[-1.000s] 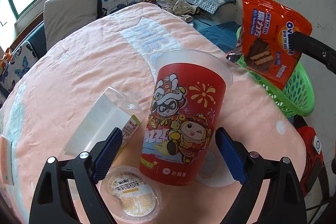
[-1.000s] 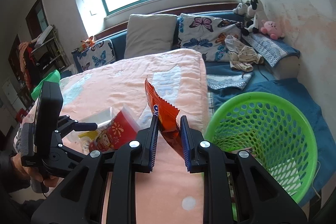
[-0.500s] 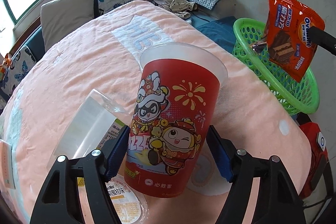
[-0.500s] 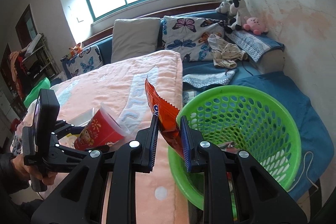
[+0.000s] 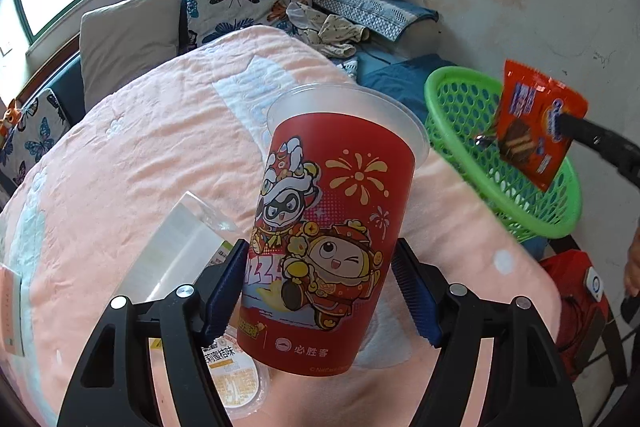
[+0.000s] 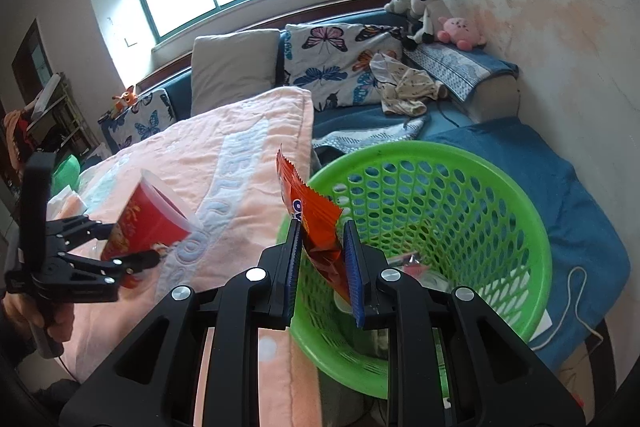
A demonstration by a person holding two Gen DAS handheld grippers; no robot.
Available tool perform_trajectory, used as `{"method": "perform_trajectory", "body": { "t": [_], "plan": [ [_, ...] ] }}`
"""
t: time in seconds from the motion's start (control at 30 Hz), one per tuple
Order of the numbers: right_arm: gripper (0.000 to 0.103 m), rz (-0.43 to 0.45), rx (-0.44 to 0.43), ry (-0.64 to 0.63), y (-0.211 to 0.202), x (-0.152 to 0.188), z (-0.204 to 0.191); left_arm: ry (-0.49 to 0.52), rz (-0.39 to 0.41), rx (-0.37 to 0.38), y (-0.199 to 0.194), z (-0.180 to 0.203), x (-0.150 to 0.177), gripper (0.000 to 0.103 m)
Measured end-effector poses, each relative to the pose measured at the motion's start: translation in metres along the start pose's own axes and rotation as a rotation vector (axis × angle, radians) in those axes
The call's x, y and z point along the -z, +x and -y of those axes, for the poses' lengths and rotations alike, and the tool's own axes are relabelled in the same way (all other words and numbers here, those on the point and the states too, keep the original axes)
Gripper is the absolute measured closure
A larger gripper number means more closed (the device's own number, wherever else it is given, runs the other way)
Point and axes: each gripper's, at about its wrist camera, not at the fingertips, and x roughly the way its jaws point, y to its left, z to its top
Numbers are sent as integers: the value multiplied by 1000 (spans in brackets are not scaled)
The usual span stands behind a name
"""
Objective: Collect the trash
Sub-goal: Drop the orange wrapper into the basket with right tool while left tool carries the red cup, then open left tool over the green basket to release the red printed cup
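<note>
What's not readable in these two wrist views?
- Green basket contents: right wrist view, mostly hidden behind the right gripper and orange snack wrapper.
- Small lidded tub: left wrist view, half covered by the red cup and left gripper.
- Clear container: label hidden behind a finger.

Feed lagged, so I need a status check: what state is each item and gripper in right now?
Left gripper: shut on the cup.
Red printed plastic cup: lifted, tilted.
Right gripper: shut on the wrapper.
Orange snack wrapper: held over the basket.
Green perforated plastic basket: upright, some trash inside.
</note>
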Motion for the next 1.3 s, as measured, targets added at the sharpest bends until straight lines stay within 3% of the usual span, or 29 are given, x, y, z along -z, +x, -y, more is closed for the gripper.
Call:
{"method": "perform_trajectory", "body": {
  "t": [0.2, 0.27, 0.47, 0.97, 1.3],
  "plan": [
    [77, -25, 21, 53, 3, 7, 21, -3, 7, 39, -7, 13, -11, 34],
    [66, -28, 28, 65, 2, 11, 27, 4, 10, 48, -8, 21, -15, 34],
    [54, -5, 43, 89, -9, 20, 42, 34, -5, 75, -6, 47, -23, 34],
    [47, 69, 42, 90, -33, 35, 66, 124, -47, 118, 10, 119, -48, 33],
    [46, 95, 49, 158, -42, 50, 95, 161, -73, 128, 30, 155, -64, 33]
  ]
}}
